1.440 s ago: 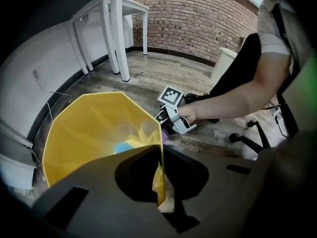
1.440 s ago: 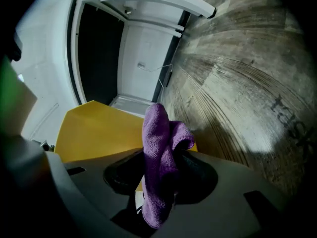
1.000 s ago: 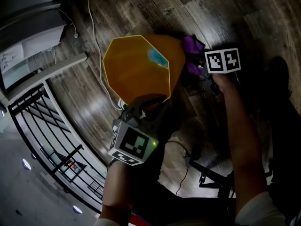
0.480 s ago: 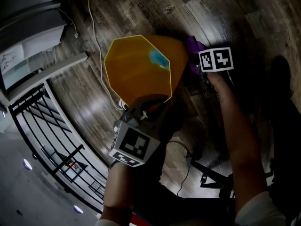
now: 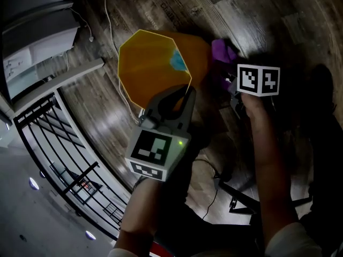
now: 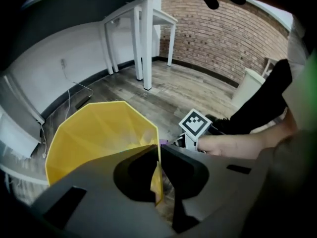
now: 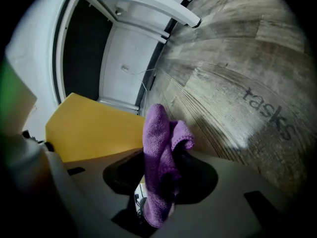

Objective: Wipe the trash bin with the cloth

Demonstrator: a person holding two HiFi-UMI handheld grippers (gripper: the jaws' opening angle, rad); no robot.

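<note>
The yellow faceted trash bin [image 5: 155,66] stands on the wood floor, open side toward the head camera. My left gripper [image 5: 187,90] is shut on the bin's near rim; the thin yellow wall [image 6: 157,175] runs between its jaws in the left gripper view. My right gripper [image 5: 230,82] is shut on a purple cloth [image 5: 222,50], held against the bin's right outer side. In the right gripper view the cloth [image 7: 161,167] stands bunched between the jaws with the bin's yellow wall [image 7: 91,130] just to its left.
A white cable [image 5: 110,31] trails over the floor behind the bin. A black metal railing [image 5: 59,159] runs along the left. White table legs [image 6: 146,48] and a brick wall [image 6: 223,33] lie beyond. A dark stand base [image 5: 241,197] sits near the person's arms.
The left gripper slid along the bin's rim toward the right and rolled, still clamped on it. The bin shifted up in view. The right gripper with the cloth rose along the bin's side.
</note>
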